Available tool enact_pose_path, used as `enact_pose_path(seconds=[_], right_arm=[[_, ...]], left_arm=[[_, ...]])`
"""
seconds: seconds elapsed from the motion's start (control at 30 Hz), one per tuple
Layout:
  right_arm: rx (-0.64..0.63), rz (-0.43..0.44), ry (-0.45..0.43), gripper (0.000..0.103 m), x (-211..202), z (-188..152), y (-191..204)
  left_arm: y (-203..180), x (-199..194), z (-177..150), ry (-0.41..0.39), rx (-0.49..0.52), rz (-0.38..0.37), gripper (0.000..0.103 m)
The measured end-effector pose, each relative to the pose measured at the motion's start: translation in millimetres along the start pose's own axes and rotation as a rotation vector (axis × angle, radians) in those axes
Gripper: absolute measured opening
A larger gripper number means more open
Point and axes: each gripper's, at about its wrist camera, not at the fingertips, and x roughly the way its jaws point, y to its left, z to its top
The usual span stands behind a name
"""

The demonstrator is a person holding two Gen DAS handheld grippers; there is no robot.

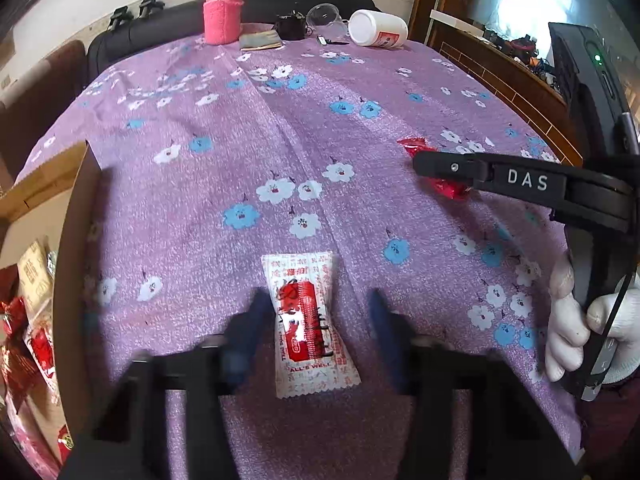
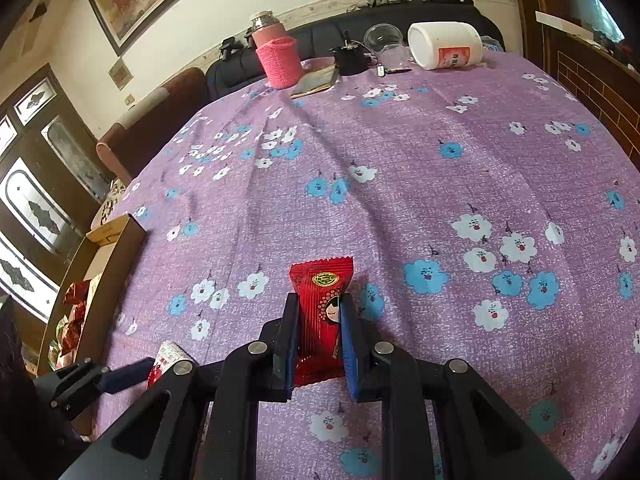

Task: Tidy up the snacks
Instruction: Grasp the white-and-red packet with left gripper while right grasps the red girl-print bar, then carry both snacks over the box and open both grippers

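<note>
Right gripper clenched on red sachet, lower centre. Left gripper released around white sachet. Judged light, crinkly, slippery; best pinched mid-body.

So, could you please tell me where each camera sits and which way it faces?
Left wrist: behind the open left gripper, facing the white snack packet; the gloved right hand shows.
Right wrist: behind the right gripper shut on the red candy packet; a left gripper finger shows.
Shared: pink-sleeved bottle, white jar, cardboard box.
</note>
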Motion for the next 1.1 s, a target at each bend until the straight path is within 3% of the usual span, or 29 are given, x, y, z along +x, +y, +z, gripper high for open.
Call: enact_pose_path(seconds=[0.23,0.3,0.53,0.57,0.6,0.63,0.67,0.77,0.83,0.87,0.9,0.93,1.1], right_arm=[[-0.019,-0.009,-0.036,0.019,-7,0,3],[-0.02,-0.011,-0.045,0.019,-8,-1,4],[-0.021,-0.013,-0.044,0.019,-5,-3,7],[-0.023,-0.016,-0.041,0.019,-4,-4,8],[-0.024,-0.019,-0.041,0.019,-3,-4,8],[-0.024,-0.021,-0.042,0.019,-4,-4,8],[-0.024,-0.02,-0.043,0.019,-4,-4,8],[-0.021,-0.019,-0.042,0.019,-4,-4,7],[-0.019,-0.016,-0.041,0.019,-4,-3,6],[-0.02,-0.016,-0.042,0.019,-4,-3,6],[-0.02,-0.016,-0.044,0.019,-4,-3,6],[-0.019,-0.015,-0.046,0.019,-5,-3,5],[-0.016,-0.017,-0.058,0.019,-7,-3,4]], left_arm=[[14,-11,-6,-0.043,-0.068,-0.015,0.026],[18,-19,-7,-0.061,-0.085,-0.021,0.022],[36,-38,-12,-0.093,-0.146,-0.03,0.024],[36,-37,-12,-0.095,-0.146,-0.042,0.036],[34,-34,-12,-0.093,-0.142,-0.056,0.057],[30,-31,-11,-0.088,-0.134,-0.057,0.065],[25,-28,-10,-0.083,-0.115,-0.046,0.072],[6,-12,-4,-0.049,-0.043,0.002,0.072],[-7,4,-1,-0.008,0.026,0.082,0.068],[-9,6,0,-0.005,0.039,0.093,0.06],[-11,5,0,-0.011,0.048,0.088,0.038],[-12,3,1,-0.013,0.049,0.085,0.025],[7,-16,-3,-0.054,-0.027,0.052,0.023]])
